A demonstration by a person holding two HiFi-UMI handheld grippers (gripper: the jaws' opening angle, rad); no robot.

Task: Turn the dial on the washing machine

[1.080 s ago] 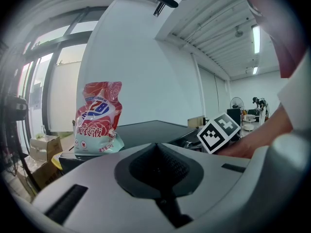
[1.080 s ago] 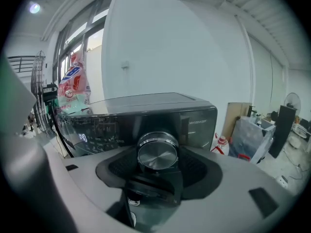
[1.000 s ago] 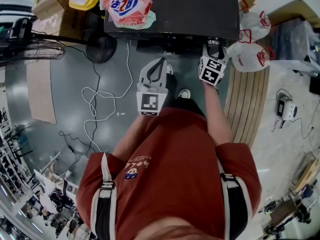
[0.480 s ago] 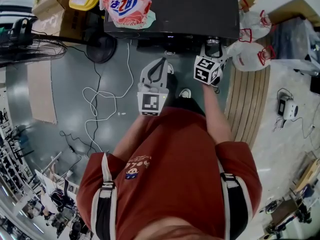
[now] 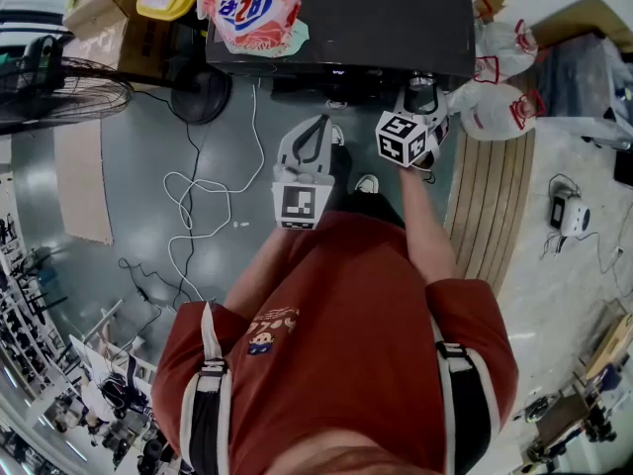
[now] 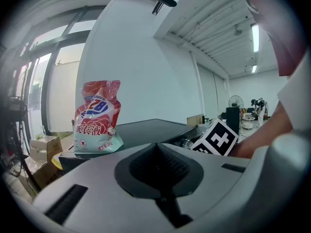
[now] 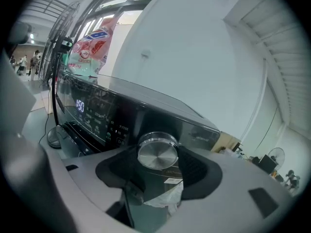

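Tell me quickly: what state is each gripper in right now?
Left gripper: closed, holding nothing.
Right gripper: closed on the dial.

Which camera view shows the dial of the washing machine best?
The right gripper view: the dial sits central, its silver face clear, held by the right gripper. The head view shows only a small glimpse beyond that gripper; the left gripper view does not show it clearly.

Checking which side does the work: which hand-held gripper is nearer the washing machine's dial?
Right. The right hand-held gripper has its jaws on the dial; the left hand-held gripper hangs back from the washing machine, jaws together.
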